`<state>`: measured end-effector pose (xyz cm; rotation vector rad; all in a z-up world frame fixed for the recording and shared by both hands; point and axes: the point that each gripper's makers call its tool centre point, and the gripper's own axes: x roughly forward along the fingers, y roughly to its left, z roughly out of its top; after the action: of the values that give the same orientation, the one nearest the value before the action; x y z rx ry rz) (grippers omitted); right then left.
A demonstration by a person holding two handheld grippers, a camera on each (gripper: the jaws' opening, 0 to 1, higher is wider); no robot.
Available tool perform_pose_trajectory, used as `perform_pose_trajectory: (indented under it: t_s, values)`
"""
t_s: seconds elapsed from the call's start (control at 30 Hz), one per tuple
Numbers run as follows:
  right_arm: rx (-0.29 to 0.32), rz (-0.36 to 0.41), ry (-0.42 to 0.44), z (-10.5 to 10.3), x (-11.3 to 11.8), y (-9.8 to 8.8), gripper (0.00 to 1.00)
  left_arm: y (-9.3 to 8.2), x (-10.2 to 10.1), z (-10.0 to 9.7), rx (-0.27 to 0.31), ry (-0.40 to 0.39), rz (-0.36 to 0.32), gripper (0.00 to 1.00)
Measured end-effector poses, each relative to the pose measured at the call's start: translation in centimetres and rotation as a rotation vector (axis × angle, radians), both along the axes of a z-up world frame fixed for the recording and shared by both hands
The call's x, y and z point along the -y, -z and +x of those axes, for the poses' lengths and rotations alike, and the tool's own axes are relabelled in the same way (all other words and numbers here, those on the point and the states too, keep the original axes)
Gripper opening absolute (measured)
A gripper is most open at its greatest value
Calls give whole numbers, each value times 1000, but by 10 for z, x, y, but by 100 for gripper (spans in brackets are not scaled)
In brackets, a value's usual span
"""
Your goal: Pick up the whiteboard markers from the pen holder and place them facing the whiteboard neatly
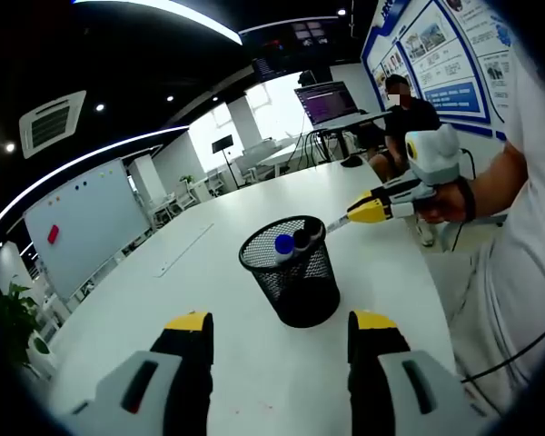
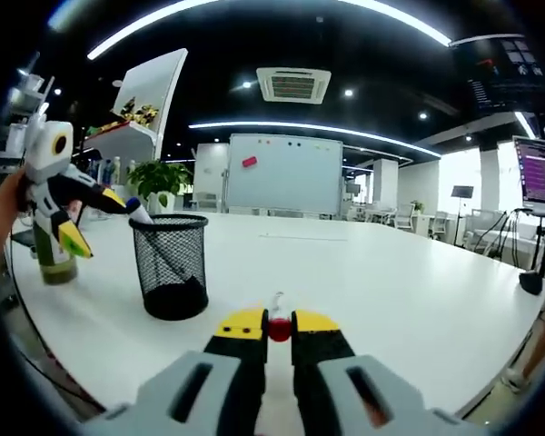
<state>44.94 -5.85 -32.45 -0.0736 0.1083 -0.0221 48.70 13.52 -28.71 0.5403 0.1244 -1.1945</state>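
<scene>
Item: pen holder [image 1: 295,277], a round black wire-mesh cup with open weave, thin walls and a solid dark base. It stands upright on the bench [image 1: 254,191], nearer your edge than the far edge by the whiteboard [image 1: 86,227]. Contents: whiteboard markers, smooth plastic cylinders, with one blue cap [image 1: 283,243] and one black cap [image 1: 302,239] at the rim. Bench: white, glossy, broad and rounded, so it probably gives little grip. Left tool [image 1: 282,322]: yellow-tipped jaws spread wide, nothing between them, aimed at the holder's base. Right tool [image 2: 279,329]: jaws pressed together, pinching a red-ended marker [image 2: 278,320] whose pale barrel points forward. In the left gripper view this right tool hovers beside the holder's rim. Whiteboard: flat white panel beyond the far edge of the bench.

Risks:
- The mesh cup looks light. If you hook its rim or drag a marker sideways on the way out, it may tip or skate across the slick top.
- The barrels are round. One laid down loosely is likely to roll out of line or toward a bench edge.
- The pinch sits at the marker's end, so a quick swing could let it pivot or slip.
- Your two tools converge on the same rim, so they could knock each other.
</scene>
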Motion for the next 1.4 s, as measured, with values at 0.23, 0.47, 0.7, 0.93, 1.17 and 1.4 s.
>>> perform_pose_trajectory:
  t_s: [0.23,0.47,0.7,0.93,1.17,1.4]
  values:
    - [-20,0,12,0,3,8,10,0,0,0,1,-1,0,61]
    - [-52,-10,-14,1,-1,17,10,0,0,0,2,-3,0,61]
    - [-75,-7,-17,2,-1,26,10,-1,0,0,2,-3,0,61]
    - [-100,6,-21,1,0,31,10,0,0,0,2,-4,0,61]
    - [-117,9,-23,1,1,35,10,-1,0,0,3,-4,0,61]
    - [-115,5,-31,2,1,33,11,-1,0,0,3,-4,0,61]
